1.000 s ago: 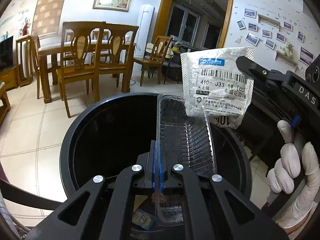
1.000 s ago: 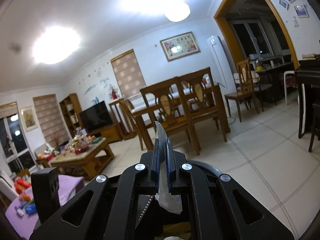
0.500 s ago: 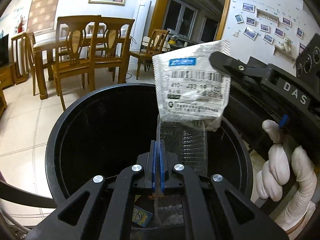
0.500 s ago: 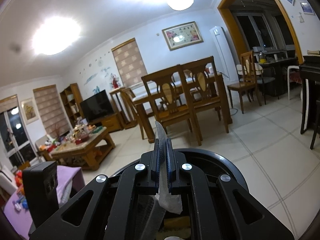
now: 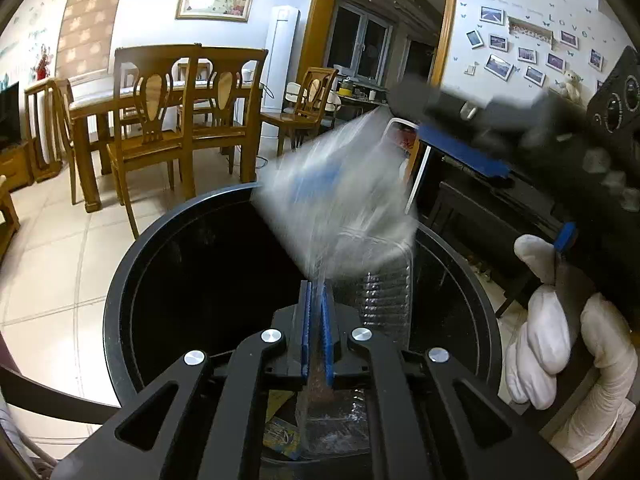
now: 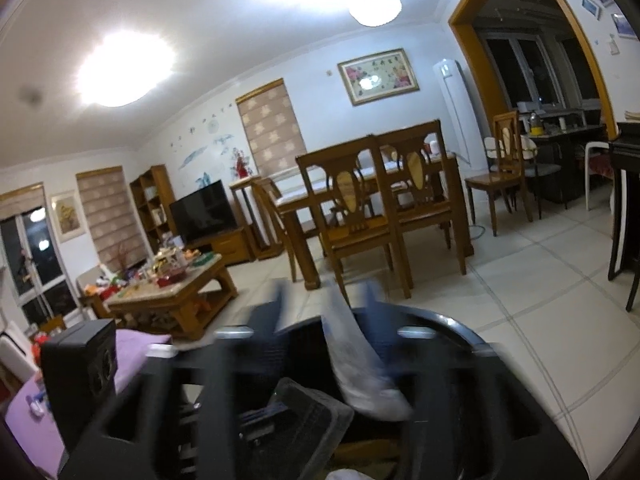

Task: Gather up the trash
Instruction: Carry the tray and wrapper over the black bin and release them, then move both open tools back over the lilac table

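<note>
With the silvery labelled pouch (image 5: 340, 196) dropping from the right gripper's (image 6: 326, 312) parted jaws into the round black bin (image 5: 160, 240), the left gripper (image 5: 317, 320), jaws clamped on the clear ribbed plastic tray (image 5: 386, 296), has yet to release it.

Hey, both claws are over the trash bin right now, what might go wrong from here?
1. The blurred silver packet is dropping from the opened right claw near the bin's far rim, so it may glance off onto the floor.
2. The left claw holds the clear plastic tray upright; once released, it might wedge against the rim.

A home's living-dining room: wooden dining table (image 6: 372, 196) and chairs (image 6: 352, 216), television (image 6: 203, 211), cluttered coffee table (image 6: 176, 292).
</note>
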`<action>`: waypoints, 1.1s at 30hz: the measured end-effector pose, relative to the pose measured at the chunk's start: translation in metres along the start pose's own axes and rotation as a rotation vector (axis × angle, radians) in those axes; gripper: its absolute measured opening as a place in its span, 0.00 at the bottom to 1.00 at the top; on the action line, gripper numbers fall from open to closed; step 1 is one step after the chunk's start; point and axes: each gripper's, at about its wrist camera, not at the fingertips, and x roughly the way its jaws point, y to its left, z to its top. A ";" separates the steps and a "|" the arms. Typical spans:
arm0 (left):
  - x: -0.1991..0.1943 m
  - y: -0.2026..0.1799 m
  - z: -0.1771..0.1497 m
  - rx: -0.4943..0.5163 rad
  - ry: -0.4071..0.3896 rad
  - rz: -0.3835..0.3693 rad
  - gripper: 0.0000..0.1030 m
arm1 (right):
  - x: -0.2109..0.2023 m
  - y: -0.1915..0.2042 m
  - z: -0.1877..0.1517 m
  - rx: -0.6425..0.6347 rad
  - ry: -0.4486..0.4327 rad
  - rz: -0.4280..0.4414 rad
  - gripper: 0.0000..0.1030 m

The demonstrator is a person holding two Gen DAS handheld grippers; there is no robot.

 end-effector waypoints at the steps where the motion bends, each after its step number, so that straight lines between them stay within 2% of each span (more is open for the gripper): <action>1: 0.000 -0.001 0.000 0.004 0.000 0.006 0.22 | -0.003 0.000 0.001 0.006 -0.012 0.004 0.61; 2: 0.000 -0.002 0.000 0.008 -0.004 0.014 0.47 | -0.006 0.000 0.002 0.007 -0.016 0.007 0.60; 4: -0.004 -0.004 -0.001 0.011 -0.036 0.059 0.84 | -0.008 0.001 0.002 0.001 -0.020 0.009 0.60; 5: -0.009 -0.006 -0.001 0.016 -0.067 0.080 0.87 | -0.010 0.001 0.003 -0.001 -0.023 0.008 0.60; 6: -0.011 -0.006 -0.001 0.022 -0.079 0.078 0.87 | -0.012 0.001 0.002 -0.002 -0.026 0.007 0.61; 10: -0.011 -0.007 0.001 0.024 -0.090 0.095 0.95 | -0.021 -0.002 0.001 0.012 -0.050 0.006 0.78; 15: -0.009 -0.007 0.001 0.026 -0.081 0.093 0.95 | -0.028 -0.007 -0.001 0.041 -0.062 0.007 0.94; 23: -0.010 -0.014 0.000 0.045 -0.082 0.090 0.95 | -0.033 -0.013 -0.003 0.069 -0.059 0.007 0.95; 33: -0.015 -0.011 0.000 0.021 -0.070 0.100 0.95 | -0.036 -0.009 -0.006 0.098 -0.033 0.003 0.95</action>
